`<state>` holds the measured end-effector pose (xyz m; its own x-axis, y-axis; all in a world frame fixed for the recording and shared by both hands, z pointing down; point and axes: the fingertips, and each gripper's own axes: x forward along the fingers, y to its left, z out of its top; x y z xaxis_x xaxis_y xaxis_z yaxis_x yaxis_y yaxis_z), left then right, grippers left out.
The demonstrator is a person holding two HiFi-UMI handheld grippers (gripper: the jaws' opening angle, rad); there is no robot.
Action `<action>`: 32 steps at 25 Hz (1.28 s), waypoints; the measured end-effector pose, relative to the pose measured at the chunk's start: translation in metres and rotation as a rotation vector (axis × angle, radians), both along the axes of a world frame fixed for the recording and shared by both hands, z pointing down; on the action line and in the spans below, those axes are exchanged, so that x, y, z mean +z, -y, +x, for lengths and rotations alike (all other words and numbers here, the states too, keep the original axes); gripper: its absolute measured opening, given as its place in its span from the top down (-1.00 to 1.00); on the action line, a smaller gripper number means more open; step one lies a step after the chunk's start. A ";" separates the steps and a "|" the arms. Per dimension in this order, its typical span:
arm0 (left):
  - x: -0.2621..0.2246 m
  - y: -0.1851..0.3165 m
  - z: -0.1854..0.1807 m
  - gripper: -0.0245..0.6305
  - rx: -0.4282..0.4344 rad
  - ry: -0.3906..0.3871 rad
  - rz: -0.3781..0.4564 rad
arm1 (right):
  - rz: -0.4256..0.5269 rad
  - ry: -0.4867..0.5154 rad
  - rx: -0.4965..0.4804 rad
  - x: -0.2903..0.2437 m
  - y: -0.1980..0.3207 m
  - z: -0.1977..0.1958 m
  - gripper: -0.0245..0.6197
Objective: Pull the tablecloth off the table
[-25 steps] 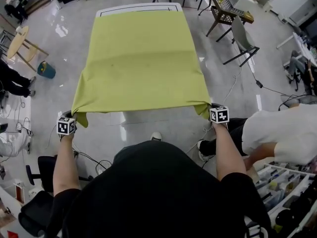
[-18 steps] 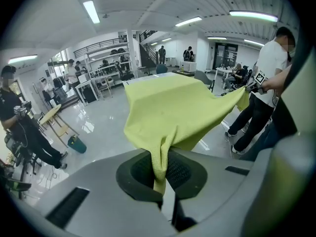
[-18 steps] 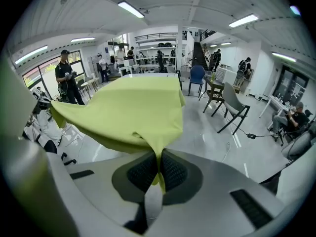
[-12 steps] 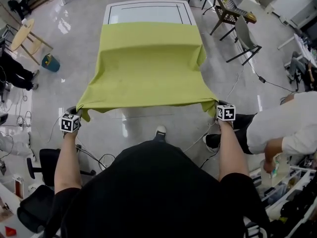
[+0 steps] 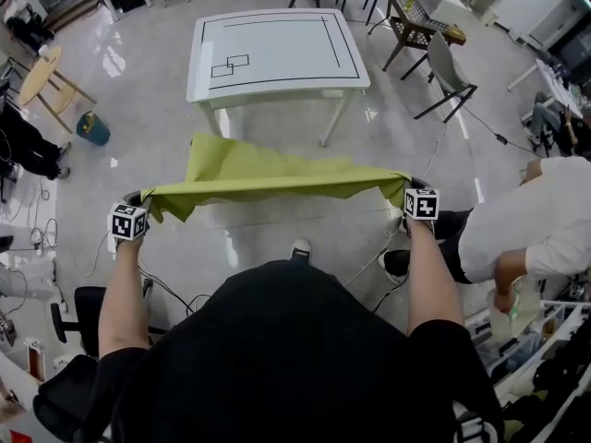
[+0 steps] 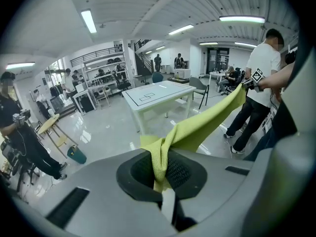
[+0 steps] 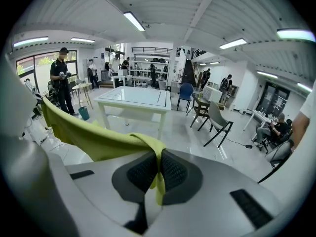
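Head view gives us one small container, a teal bin (image 5: 90, 130) on the glossy floor (image 5: 148, 81); we cannot make out its contents. Our left hand-held gripper (image 6: 159, 168) and right hand-held gripper (image 7: 157, 171) each pinch a corner of the yellow-green tablecloth (image 5: 268, 178). It stretches between them in the air, off the white tabletop (image 5: 277, 58), which is marked with black outlines. A grey chair (image 5: 450, 74) stands beside the tabletop.

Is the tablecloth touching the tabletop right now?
Apart. Head view: the tabletop is fully bare, and the tablecloth hangs nearer the person, between left gripper and right gripper.
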<state>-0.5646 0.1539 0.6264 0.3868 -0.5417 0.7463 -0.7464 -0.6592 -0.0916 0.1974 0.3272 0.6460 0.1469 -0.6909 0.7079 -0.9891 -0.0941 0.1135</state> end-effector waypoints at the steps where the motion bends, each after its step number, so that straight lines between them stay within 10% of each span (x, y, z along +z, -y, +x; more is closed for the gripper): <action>1: -0.005 0.004 0.000 0.85 -0.012 -0.018 0.006 | 0.014 -0.002 0.004 -0.006 0.002 0.000 0.85; 6: -0.036 0.022 -0.001 0.85 -0.101 -0.147 0.031 | 0.091 0.020 0.034 -0.036 0.009 -0.003 0.86; 32: -0.179 0.055 0.018 0.85 -0.089 -0.224 0.308 | 0.457 0.120 0.093 -0.180 0.037 0.018 0.85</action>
<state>-0.5470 0.0988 0.4473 0.4633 -0.7656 0.4464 -0.8231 -0.5584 -0.1034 0.2152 0.2900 0.4665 0.1586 -0.9229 0.3509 -0.9777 -0.1964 -0.0747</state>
